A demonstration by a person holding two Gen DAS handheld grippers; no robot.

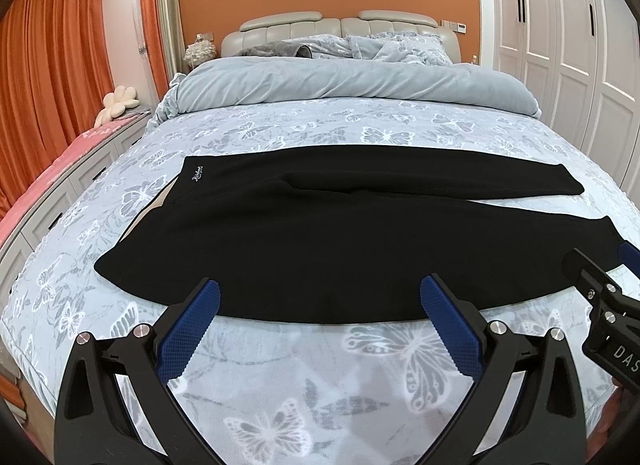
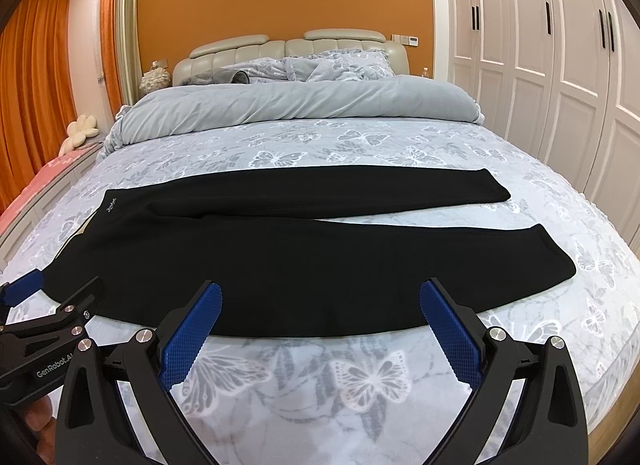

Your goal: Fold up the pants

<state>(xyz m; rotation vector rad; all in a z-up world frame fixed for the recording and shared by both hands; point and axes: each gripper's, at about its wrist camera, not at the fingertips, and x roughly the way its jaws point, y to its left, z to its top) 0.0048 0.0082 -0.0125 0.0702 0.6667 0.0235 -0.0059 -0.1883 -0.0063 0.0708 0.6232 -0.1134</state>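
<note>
Black pants (image 1: 320,233) lie flat across the butterfly-print bed (image 1: 304,377), waistband to the left, both legs running right. In the right wrist view the pants (image 2: 288,261) show the two leg ends apart at the right. My left gripper (image 1: 320,297) hovers open at the near hem of the pants, its blue pads holding nothing. My right gripper (image 2: 320,299) is open too, at the near edge of the closer leg. Each gripper shows at the edge of the other's view: the right one (image 1: 596,261) and the left one (image 2: 56,285).
A rolled grey duvet (image 1: 352,85) and pillows lie near the headboard. White wardrobe doors (image 2: 560,65) line the right side. Orange curtains (image 1: 52,77) and a pink-topped bench (image 1: 52,169) stand to the left of the bed.
</note>
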